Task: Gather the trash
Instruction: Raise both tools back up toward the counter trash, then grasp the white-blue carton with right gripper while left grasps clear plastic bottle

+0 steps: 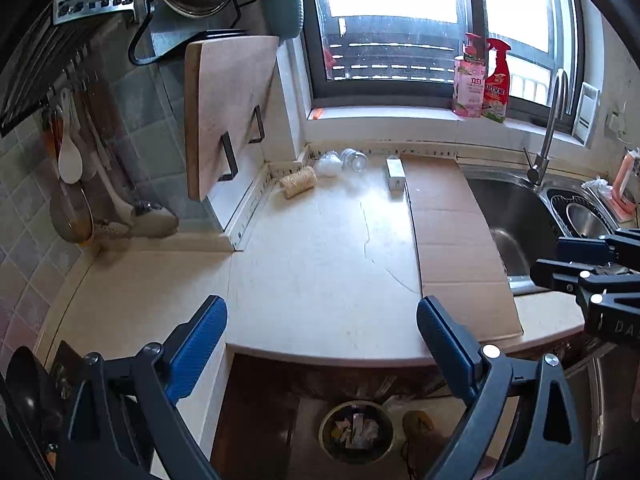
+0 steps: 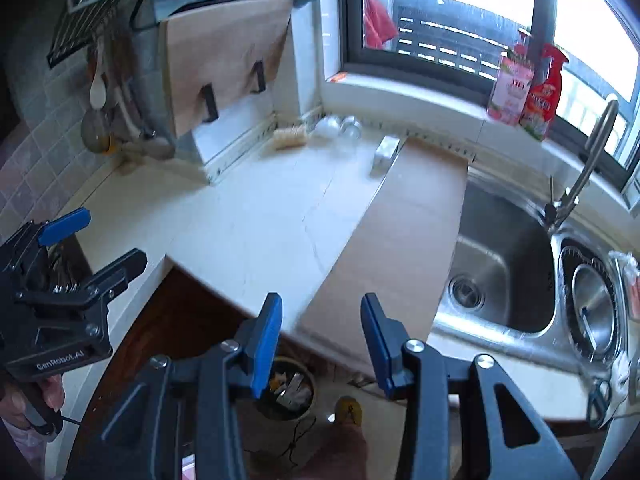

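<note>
Left gripper (image 1: 322, 336) spread wide, nothing between the blue pads; right gripper (image 2: 322, 338) part-way apart, also empty, pads not touching anything. Both are held above the front edge of the desk (image 1: 312, 272), angled down. Directly below, on the floor, sits the trash bin (image 1: 356, 430), a round open bin with crumpled paper scraps and wrappers already inside; in the left wrist view it lies under and between the left gripper's fingers, well below them, and in the right wrist view it shows just behind the right gripper's left finger. A foot in a yellowish slipper (image 2: 349, 410) is just right of the bin. The desk surface near the grippers is pale stone with a hairline crack; a flat cardboard sheet (image 1: 452, 240) lies along its right side, overlapping the edge of the steel sink (image 2: 492, 264). Further back, a small white box (image 1: 395, 174) is touching the cardboard's far left corner, then a loofah scrubber (image 1: 298, 182), a white ball-like thing (image 1: 329, 163) and a clear glass (image 1: 355, 159) near the back wall corner. A wooden cutting board (image 1: 228, 112) hangs upright on the left. Two bottles (image 1: 482, 78), pink and red, stand on the window sill.
</note>
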